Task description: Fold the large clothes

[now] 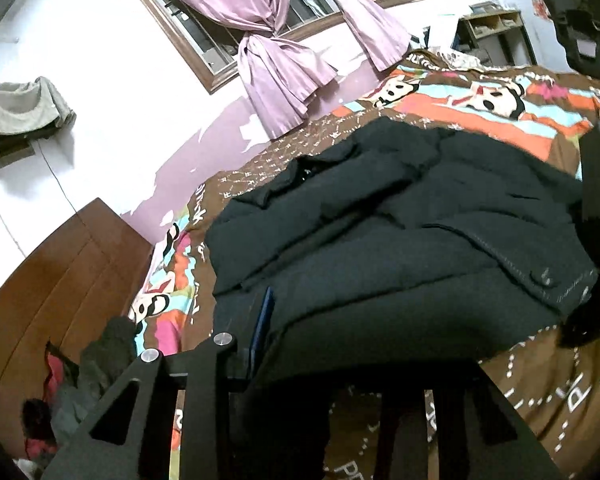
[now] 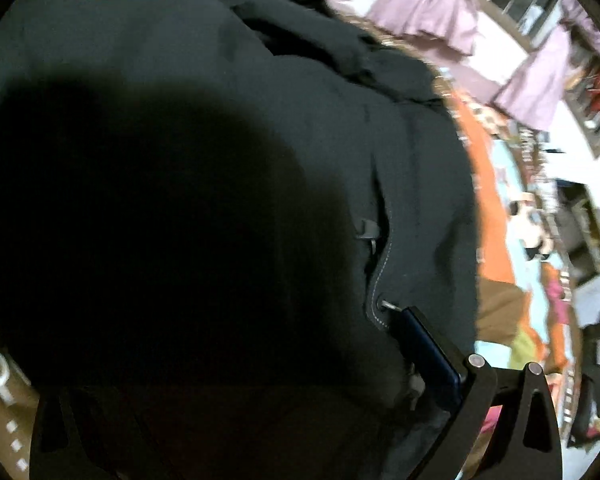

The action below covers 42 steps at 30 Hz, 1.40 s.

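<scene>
Left wrist view shows a black jacket (image 1: 400, 220) spread across the middle of a bed (image 1: 540, 380) covered in a cartoon-print quilt, its collar toward the wall with pink curtains (image 1: 276, 76). The left gripper (image 1: 320, 360) has the jacket's near hem bunched between its fingers, jaws clenched on the fabric. Right wrist view is mostly filled by the jacket; the right gripper (image 2: 260, 380) presses into it, and its grip cannot be told.

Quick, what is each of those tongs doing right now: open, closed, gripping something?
Left tongs: closed on the near hem of the black puffer jacket.
Right tongs: buried in the same jacket; grip cannot be told.
</scene>
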{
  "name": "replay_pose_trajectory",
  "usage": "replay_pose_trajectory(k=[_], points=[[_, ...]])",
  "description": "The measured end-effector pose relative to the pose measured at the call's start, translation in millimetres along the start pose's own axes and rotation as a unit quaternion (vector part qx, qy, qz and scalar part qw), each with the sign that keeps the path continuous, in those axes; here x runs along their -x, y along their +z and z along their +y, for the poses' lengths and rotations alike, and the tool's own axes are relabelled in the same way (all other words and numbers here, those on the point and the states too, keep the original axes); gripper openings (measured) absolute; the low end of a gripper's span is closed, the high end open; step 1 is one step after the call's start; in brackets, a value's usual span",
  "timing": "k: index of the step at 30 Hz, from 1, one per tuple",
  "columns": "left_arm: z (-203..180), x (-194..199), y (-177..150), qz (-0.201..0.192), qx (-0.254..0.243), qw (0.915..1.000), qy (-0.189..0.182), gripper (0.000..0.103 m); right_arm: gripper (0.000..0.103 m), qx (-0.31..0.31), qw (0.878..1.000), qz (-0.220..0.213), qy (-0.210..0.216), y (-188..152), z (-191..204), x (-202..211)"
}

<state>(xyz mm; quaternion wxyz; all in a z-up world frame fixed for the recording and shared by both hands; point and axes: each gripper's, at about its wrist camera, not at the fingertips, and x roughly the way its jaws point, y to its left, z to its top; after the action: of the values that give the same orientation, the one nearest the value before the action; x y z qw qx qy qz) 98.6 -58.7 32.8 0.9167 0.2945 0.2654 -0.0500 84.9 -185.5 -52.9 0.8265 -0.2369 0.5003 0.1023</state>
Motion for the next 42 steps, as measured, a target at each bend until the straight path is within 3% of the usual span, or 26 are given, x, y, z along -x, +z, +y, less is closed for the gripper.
replay_pose_trajectory(k=[3,4,6,10,15,17,23,30,36,42], points=[[7,1,4,0.004,-0.002,1.0,0.0,0.03,0.099,0.021,0.996,-0.047,-0.069,7,3,12],[7,1,3,0.005,-0.007,1.0,0.002,0.03,0.09,0.027,0.992,-0.074,-0.098,11,2,21],[8,1,-3,0.008,-0.013,0.9999,0.005,0.03,0.08,0.021,0.988,-0.107,-0.111,14,-5,36],[16,-2,-13,0.013,-0.01,0.9998,0.009,0.03,0.056,-0.032,0.986,-0.151,-0.062,33,-36,65],[30,0,-11,0.007,-0.004,0.9996,0.026,0.032,0.054,-0.068,0.975,-0.211,-0.027,54,-57,100],[37,1,-10,0.007,0.01,0.9996,0.026,0.032,0.043,-0.076,0.97,-0.231,-0.01,60,-64,108],[40,6,-11,0.016,0.024,0.9993,0.025,0.032,0.023,-0.075,0.962,-0.262,0.015,58,-59,119],[39,29,-19,-0.02,0.048,0.9985,0.016,0.011,0.013,-0.08,0.956,-0.281,0.029,41,-52,128],[35,60,-28,-0.034,0.053,0.998,0.009,0.008,0.011,-0.085,0.953,-0.29,0.022,24,-47,144],[41,97,-32,-0.044,0.075,0.9962,0.004,0.007,0.011,-0.078,0.941,-0.33,0.006,3,-31,178]])
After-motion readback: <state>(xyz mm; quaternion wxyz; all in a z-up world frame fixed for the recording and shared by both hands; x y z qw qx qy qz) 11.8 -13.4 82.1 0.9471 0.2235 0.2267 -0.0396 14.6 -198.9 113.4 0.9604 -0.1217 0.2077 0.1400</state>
